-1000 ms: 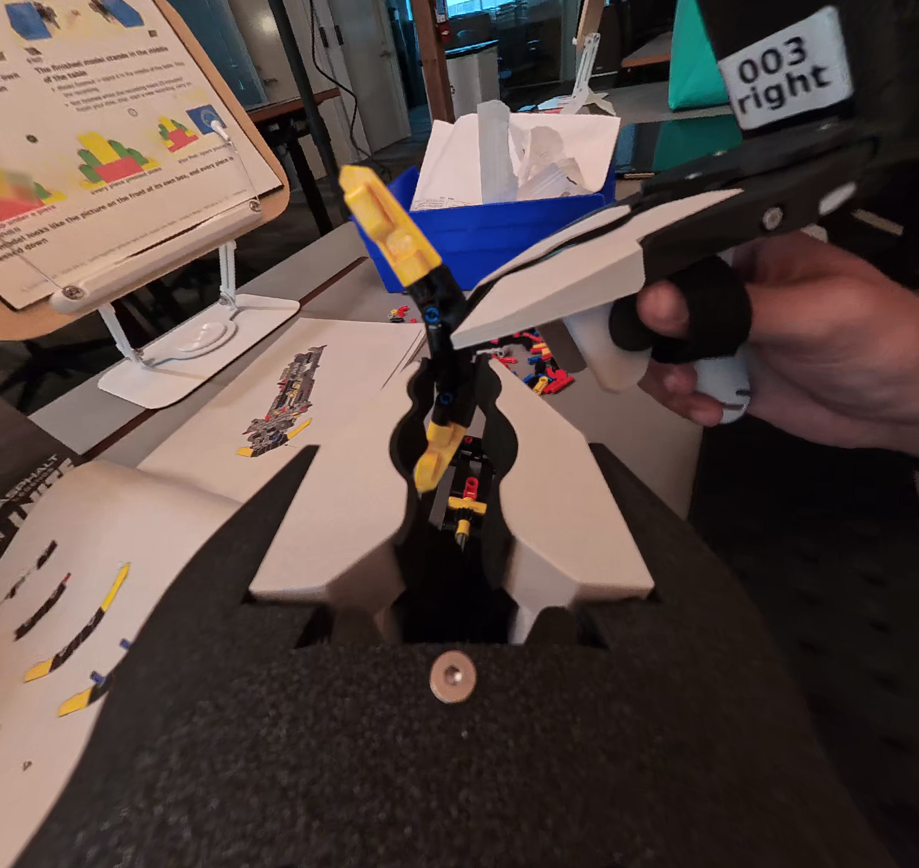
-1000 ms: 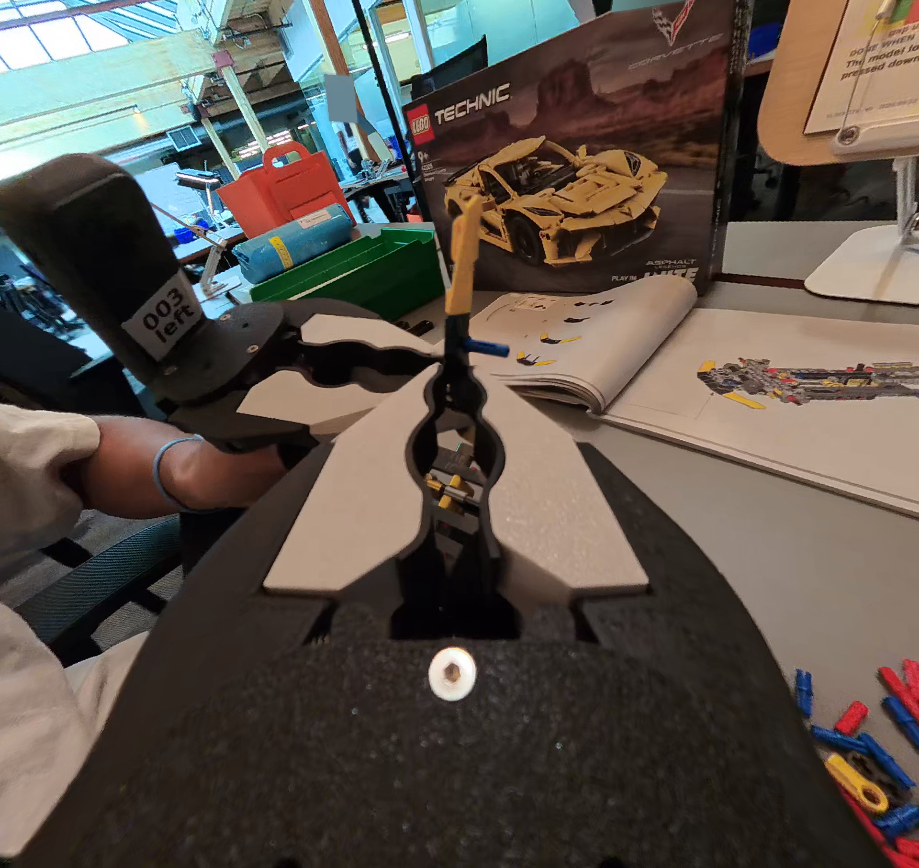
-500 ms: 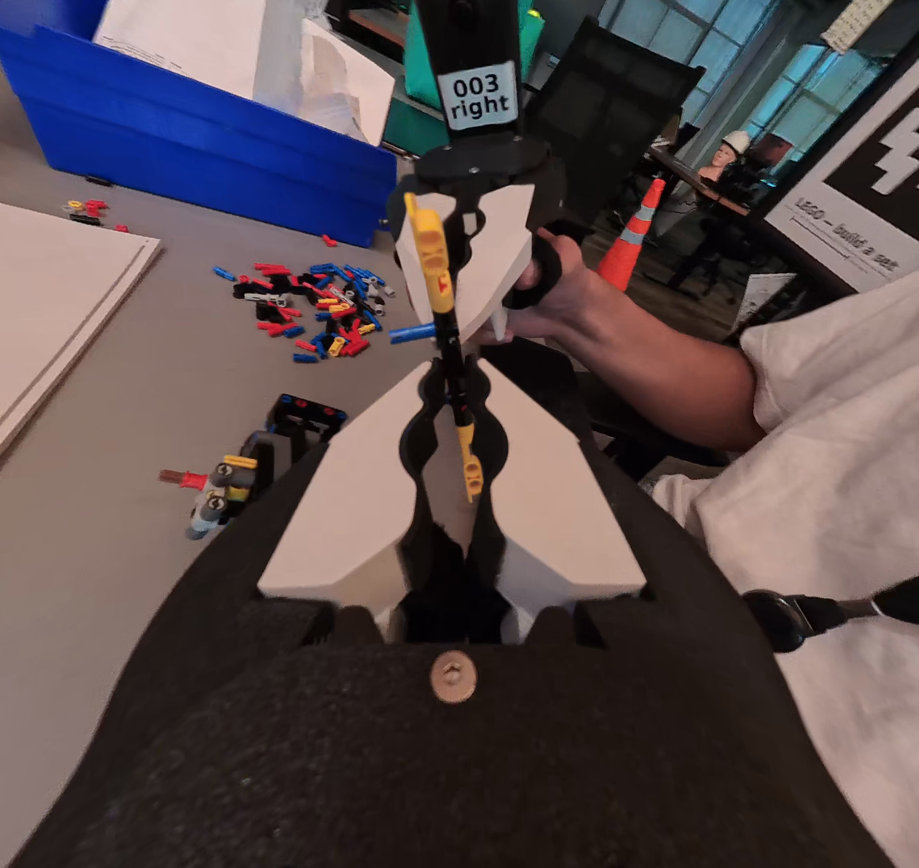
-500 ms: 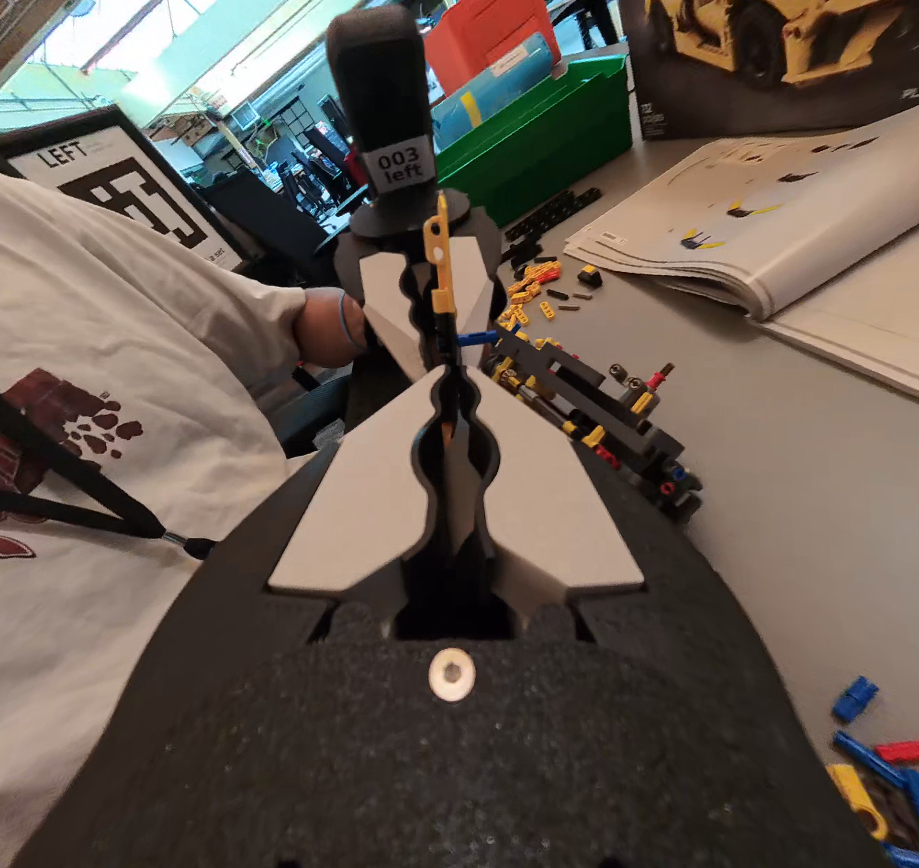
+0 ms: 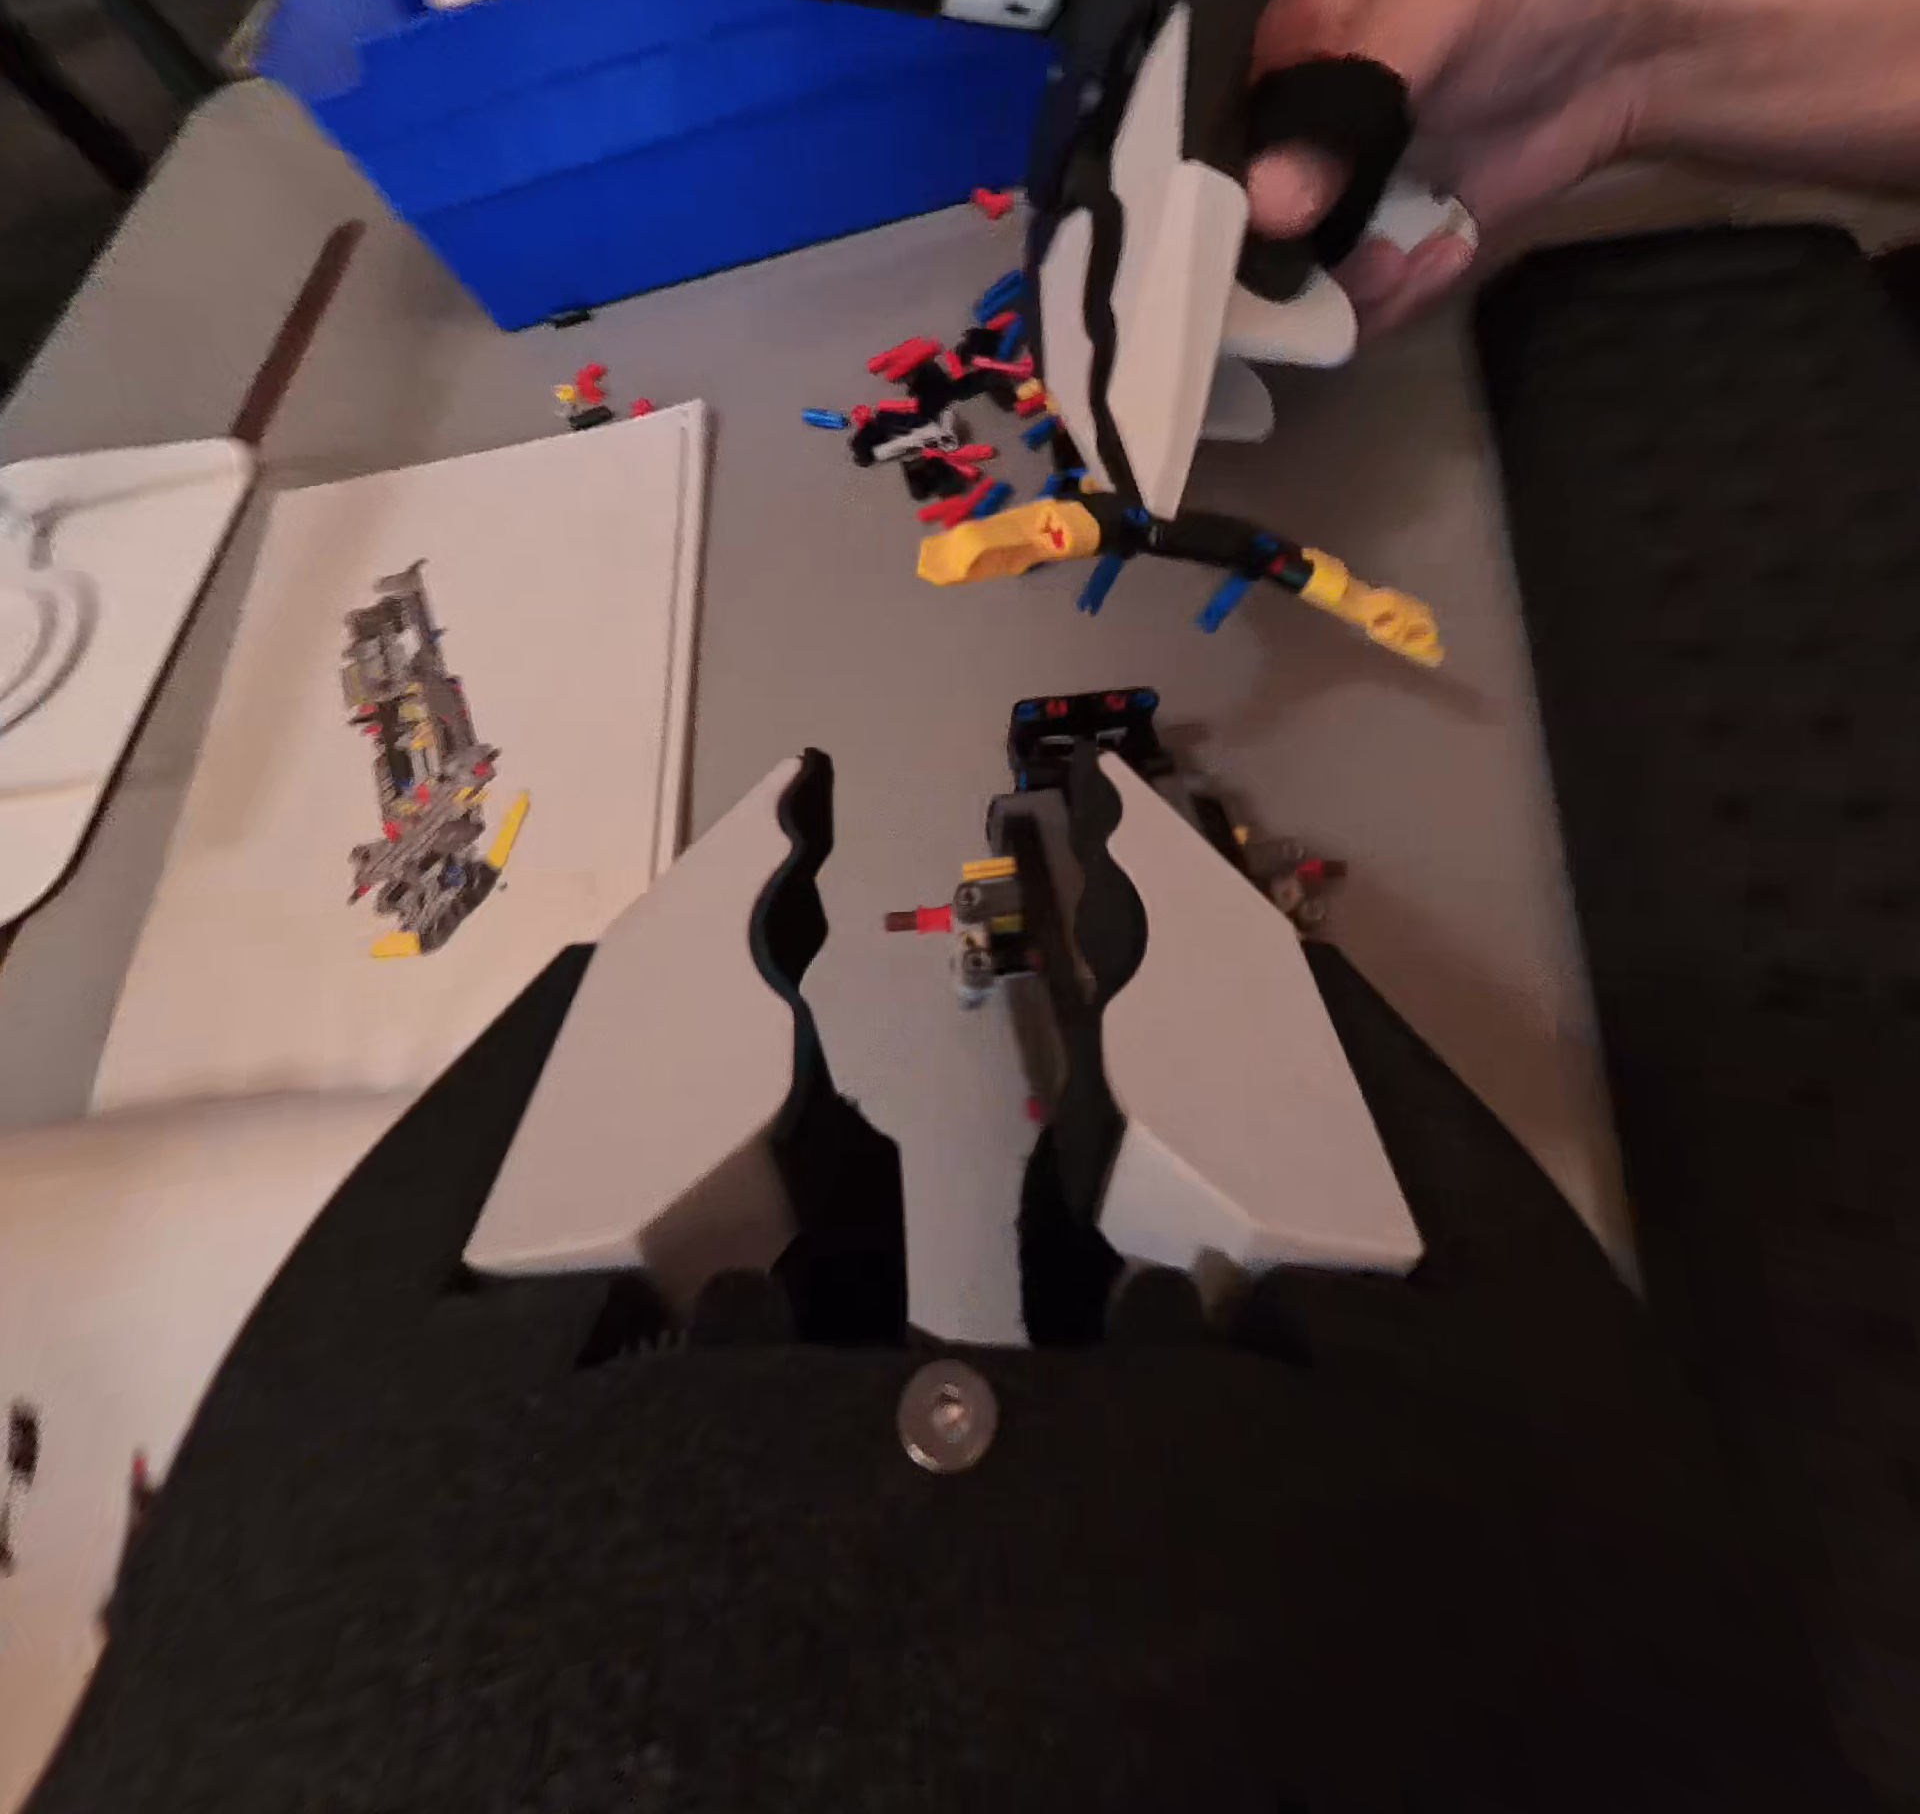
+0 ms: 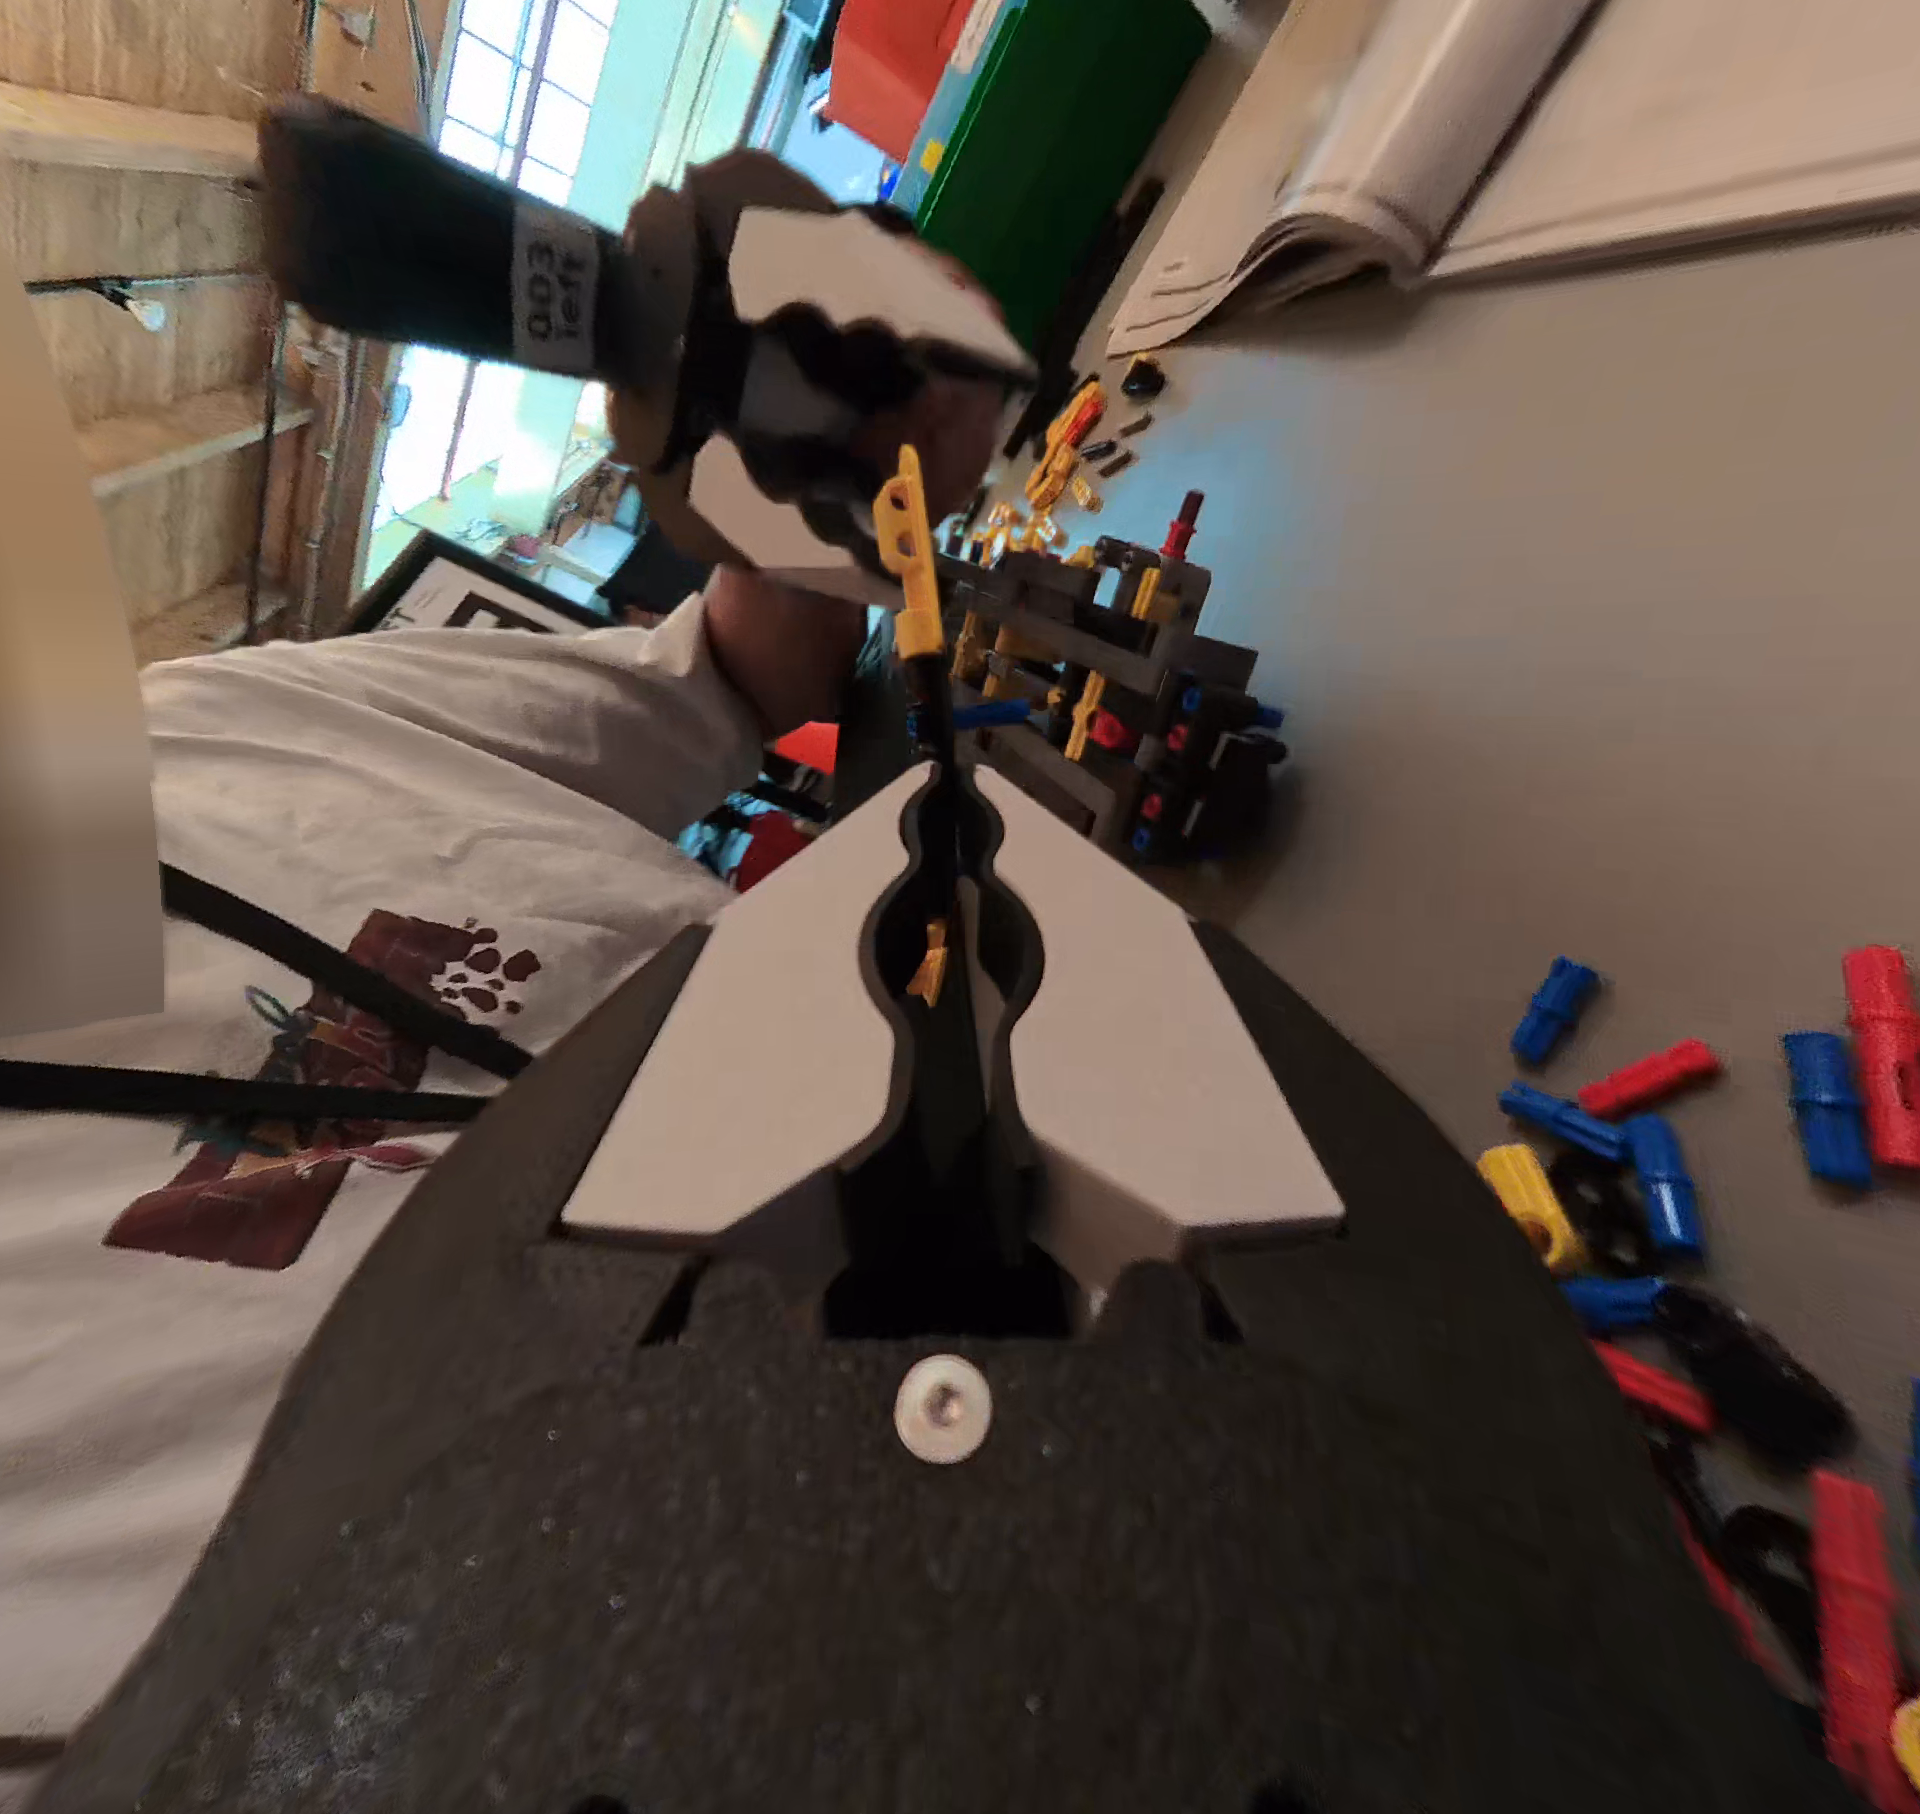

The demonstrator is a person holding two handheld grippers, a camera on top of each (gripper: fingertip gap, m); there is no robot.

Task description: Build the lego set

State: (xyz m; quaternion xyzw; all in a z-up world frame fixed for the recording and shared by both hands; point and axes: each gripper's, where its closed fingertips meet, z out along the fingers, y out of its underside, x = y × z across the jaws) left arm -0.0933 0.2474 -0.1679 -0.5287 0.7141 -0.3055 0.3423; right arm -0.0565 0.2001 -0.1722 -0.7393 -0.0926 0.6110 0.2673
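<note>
The right tongs (image 6: 948, 798) are gripping the yellow-and-black beam (image 5: 1174, 559) crosswise at upper right; the left tongs (image 5: 966, 788), gaping empty, are probably straddling the chassis (image 5: 1049, 829) below it.

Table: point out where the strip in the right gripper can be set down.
Bare table lies between the manual, loose pins and chassis, and beyond the chassis toward the manual. Crowded: the pin pile by the blue bin. The right gripper holds the strip.
</note>
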